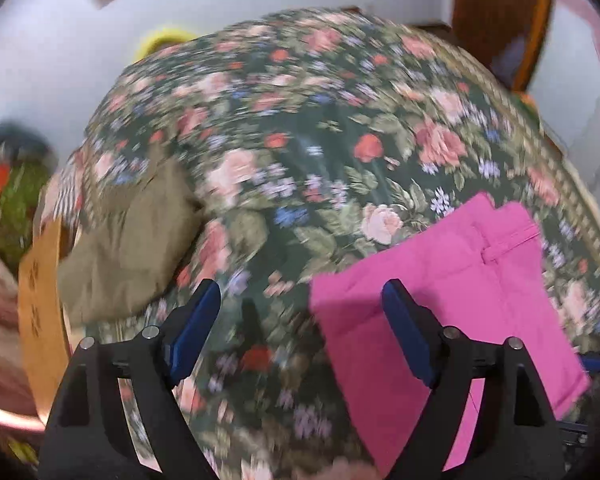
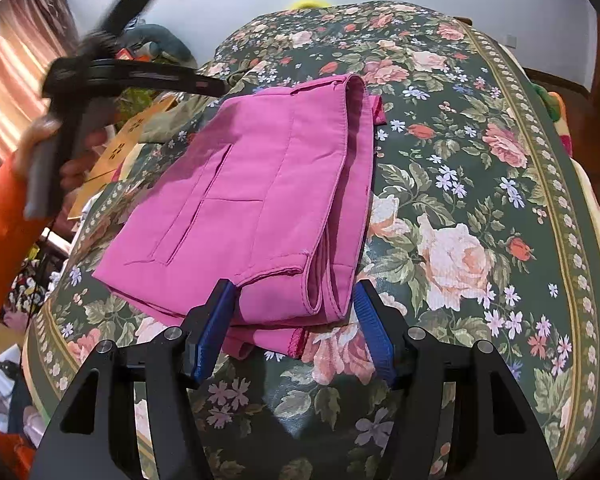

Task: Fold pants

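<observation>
Your left tongs point(image 1: 300, 312) spread wide, nothing between pads, hang over flowery cloth point(image 1: 300, 128), off to side of pink pants point(image 1: 452, 280) — looks like they let go to keep out of way. Your right tongs point(image 2: 296, 312) sit half spread around near corner of pink pants point(image 2: 260, 184); pads point(image 2: 374, 332) beside cloth, not squeezing it, I think. Pants lie folded small and flat on flowery cloth point(image 2: 480, 160), so fold looks close to done. Olive clothes point(image 1: 128, 240) wait at table edge, well apart. Orange sleeve point(image 2: 0, 232) holds left handle.
</observation>
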`<state>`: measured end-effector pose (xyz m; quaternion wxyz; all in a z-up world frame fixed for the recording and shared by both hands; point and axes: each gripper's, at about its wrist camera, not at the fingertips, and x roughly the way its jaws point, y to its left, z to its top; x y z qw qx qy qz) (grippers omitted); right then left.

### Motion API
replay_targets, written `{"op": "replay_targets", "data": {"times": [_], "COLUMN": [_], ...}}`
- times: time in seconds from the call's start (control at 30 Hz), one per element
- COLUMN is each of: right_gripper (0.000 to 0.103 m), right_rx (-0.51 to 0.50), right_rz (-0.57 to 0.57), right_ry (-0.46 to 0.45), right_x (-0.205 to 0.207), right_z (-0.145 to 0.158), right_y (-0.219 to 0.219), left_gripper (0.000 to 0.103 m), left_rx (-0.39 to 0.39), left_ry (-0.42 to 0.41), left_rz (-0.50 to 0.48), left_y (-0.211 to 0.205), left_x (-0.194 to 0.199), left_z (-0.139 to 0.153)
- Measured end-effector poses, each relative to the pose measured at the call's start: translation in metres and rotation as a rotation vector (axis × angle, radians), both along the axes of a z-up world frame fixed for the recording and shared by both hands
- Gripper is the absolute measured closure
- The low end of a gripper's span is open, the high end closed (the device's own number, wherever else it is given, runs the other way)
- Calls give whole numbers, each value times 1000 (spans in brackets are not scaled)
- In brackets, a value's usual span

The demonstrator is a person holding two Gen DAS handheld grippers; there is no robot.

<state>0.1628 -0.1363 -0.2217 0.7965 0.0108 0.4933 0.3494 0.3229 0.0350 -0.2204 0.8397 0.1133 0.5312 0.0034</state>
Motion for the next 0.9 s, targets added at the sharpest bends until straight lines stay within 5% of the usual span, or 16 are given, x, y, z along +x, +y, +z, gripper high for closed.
{"op": "replay_targets", "data": {"times": [0.2, 0.47, 0.77, 0.9], "right_gripper": [45, 42, 39, 39], "right_rx": [-8, -62, -83, -62], "right_rz": [27, 7, -69, -69], "right_ry": [1, -16, -67, -82], "right_x": [3, 16, 13, 2], "right_z": [0, 1, 30, 42], "right_y": [0, -9, -23, -19], "left_gripper": [14, 8, 8, 8], "left_rx": [160, 101, 5, -55], "left_ry": [45, 50, 57, 64], "left_rz": [-83, -25, 164, 172], "left_y": [-27, 11, 50, 48], "left_x": [17, -5, -83, -120], "left_z": [-45, -44, -23, -14]}}
